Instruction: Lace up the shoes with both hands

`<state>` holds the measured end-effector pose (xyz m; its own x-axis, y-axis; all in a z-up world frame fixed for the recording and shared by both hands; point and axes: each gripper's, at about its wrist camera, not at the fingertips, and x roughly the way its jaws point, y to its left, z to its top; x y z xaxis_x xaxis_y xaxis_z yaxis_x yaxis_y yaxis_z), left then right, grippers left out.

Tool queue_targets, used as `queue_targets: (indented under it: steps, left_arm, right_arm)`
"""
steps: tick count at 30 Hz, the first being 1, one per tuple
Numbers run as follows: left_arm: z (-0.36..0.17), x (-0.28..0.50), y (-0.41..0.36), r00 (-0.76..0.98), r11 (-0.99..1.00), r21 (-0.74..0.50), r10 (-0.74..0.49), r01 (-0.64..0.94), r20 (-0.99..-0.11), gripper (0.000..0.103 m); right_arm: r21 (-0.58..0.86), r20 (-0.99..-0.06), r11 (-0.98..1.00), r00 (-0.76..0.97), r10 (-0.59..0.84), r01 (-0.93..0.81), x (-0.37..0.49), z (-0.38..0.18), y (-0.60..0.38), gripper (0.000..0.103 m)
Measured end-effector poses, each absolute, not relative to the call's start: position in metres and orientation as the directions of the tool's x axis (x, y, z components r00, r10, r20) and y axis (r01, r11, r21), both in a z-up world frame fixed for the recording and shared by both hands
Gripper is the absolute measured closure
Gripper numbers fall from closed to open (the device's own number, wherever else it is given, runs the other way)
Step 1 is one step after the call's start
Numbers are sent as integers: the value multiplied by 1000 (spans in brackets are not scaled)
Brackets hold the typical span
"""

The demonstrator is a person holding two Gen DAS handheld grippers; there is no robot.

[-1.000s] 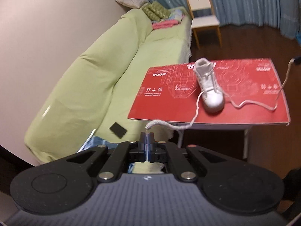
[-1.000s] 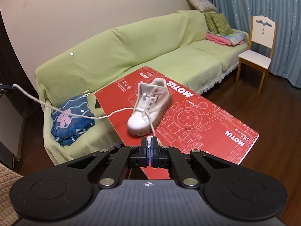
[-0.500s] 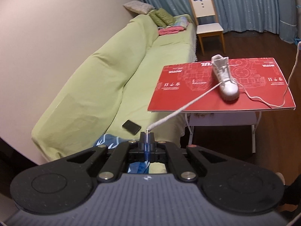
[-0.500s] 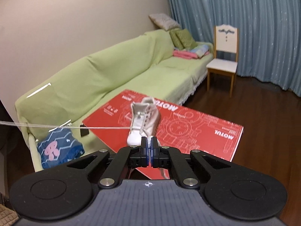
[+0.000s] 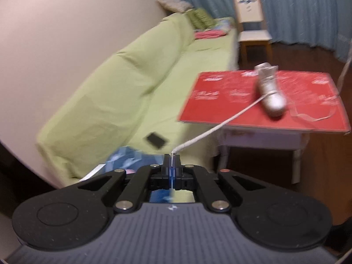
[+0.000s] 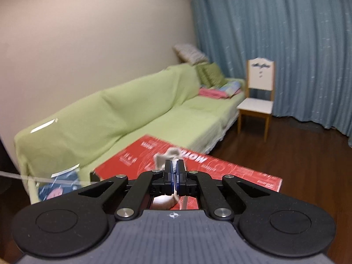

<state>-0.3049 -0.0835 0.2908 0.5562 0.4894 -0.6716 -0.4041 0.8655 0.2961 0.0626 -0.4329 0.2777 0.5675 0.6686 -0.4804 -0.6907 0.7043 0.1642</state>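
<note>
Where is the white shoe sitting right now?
In the left wrist view the white shoe stands on the red board at right, beside the green sofa.

Your left gripper (image 5: 171, 160) is matt black plastic with a fine speckle, its pivots capped by shiny metal discs, and its blue pads look smooth. The lace (image 5: 220, 125) you see is white woven cord — rough and fibrous at its end. The shoe (image 5: 269, 90) looks like smooth white leather or plastic with a slight sheen. Under it, the red board (image 5: 220, 96) is matt printed card. The sofa (image 6: 132, 110) wears a soft, creased green cloth cover — the curtain (image 6: 286, 33) is matt blue fabric. The chair (image 6: 256, 110) has a pale wood frame; the floor (image 6: 308, 154) is dark, glossy wood.
</note>
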Motion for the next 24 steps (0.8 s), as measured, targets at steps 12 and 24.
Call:
queue_targets:
  steps: [12, 24]
  left_arm:
    - [198, -248, -235, 622, 976, -210, -129, -58, -772, 103]
    - [153, -252, -288, 523, 967, -245, -244, 69, -817, 103]
  right_arm:
    - [345, -741, 693, 270, 615, -633, -15, 218, -439, 101]
    - [345, -842, 580, 29, 538, -738, -107, 175, -435, 101]
